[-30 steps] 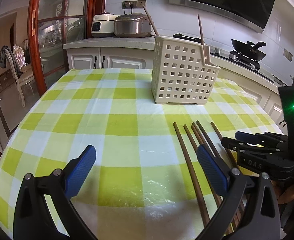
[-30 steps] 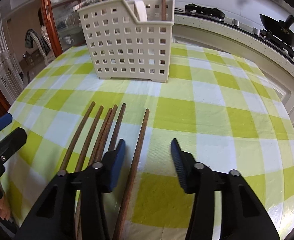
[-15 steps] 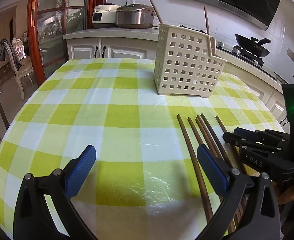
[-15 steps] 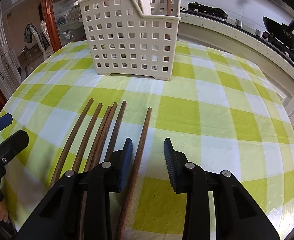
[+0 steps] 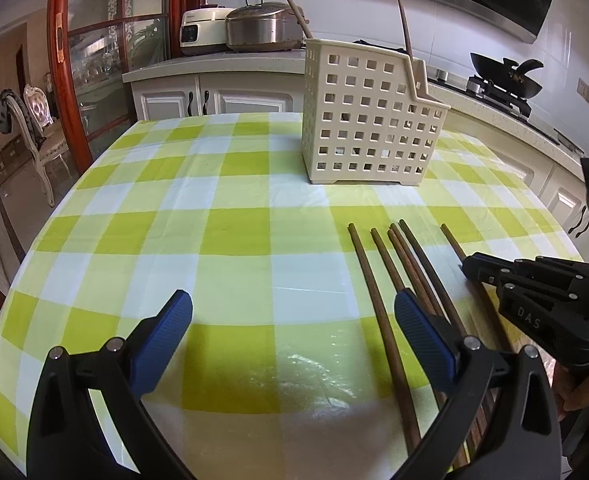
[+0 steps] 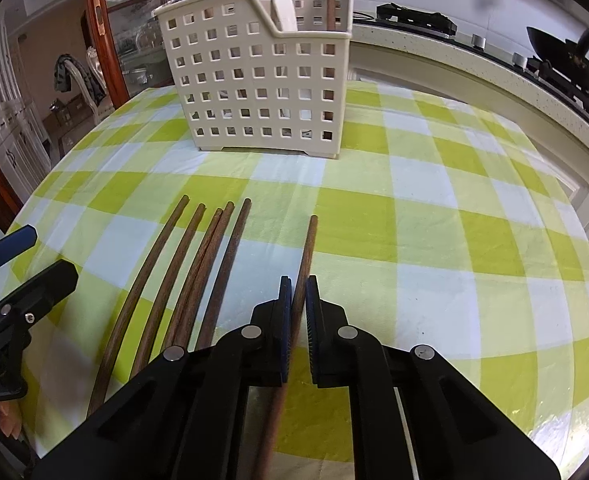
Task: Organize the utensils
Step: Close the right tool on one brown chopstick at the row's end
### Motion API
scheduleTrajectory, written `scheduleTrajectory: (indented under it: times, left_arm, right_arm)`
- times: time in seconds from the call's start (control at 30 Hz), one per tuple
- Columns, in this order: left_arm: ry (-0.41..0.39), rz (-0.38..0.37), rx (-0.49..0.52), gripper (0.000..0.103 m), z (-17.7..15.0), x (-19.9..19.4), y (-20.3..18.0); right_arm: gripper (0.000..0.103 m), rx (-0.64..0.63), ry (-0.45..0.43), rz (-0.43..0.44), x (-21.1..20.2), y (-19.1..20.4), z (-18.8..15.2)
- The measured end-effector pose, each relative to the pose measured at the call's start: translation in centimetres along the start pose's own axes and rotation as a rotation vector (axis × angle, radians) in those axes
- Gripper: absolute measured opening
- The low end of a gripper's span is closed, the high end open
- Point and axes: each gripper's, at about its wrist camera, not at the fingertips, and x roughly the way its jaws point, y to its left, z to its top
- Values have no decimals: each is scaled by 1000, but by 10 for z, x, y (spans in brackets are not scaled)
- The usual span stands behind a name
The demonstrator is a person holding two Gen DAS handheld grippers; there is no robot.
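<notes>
Several brown wooden chopsticks [image 6: 198, 264] lie side by side on the green-checked tablecloth [image 6: 434, 240]. One chopstick [image 6: 309, 240] lies apart at their right. My right gripper [image 6: 299, 280] is closing tight on it, both pads pressing its sides, low over the cloth. From the left wrist view that gripper [image 5: 468, 266] reaches in from the right onto the same chopstick [image 5: 452, 242]. My left gripper [image 5: 293, 304] is wide open and holds nothing; its right finger hangs above the chopstick bunch [image 5: 378, 300]. A cream perforated basket [image 6: 262, 80] stands farther back, with two sticks upright in it.
The kitchen counter [image 5: 214, 70] behind the table carries two cookers [image 5: 262, 30]. A black wok [image 5: 506, 78] sits on the stove at the right. A chair [image 5: 34, 136] and a red-framed glass door [image 5: 94, 60] are at the left. The table edge curves near on both sides.
The right jaws have come together from half open onto the single rightmost chopstick. The left gripper stays open and has tipped slightly.
</notes>
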Motion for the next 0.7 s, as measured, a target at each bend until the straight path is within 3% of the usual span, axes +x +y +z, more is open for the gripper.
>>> scheduleTrajectory:
  times: [0.47, 0.63, 0.7]
  left_arm:
    - [39, 49, 35, 96, 3, 10, -19]
    - [78, 38, 15, 69, 7, 20, -21]
    - [91, 23, 17, 64, 10, 25, -26]
  right_arm:
    - [8, 87, -54, 46, -20, -36, -4]
    - [8, 113, -67, 70, -24, -46, -6]
    - [8, 123, -68, 80, -24, -49, -8]
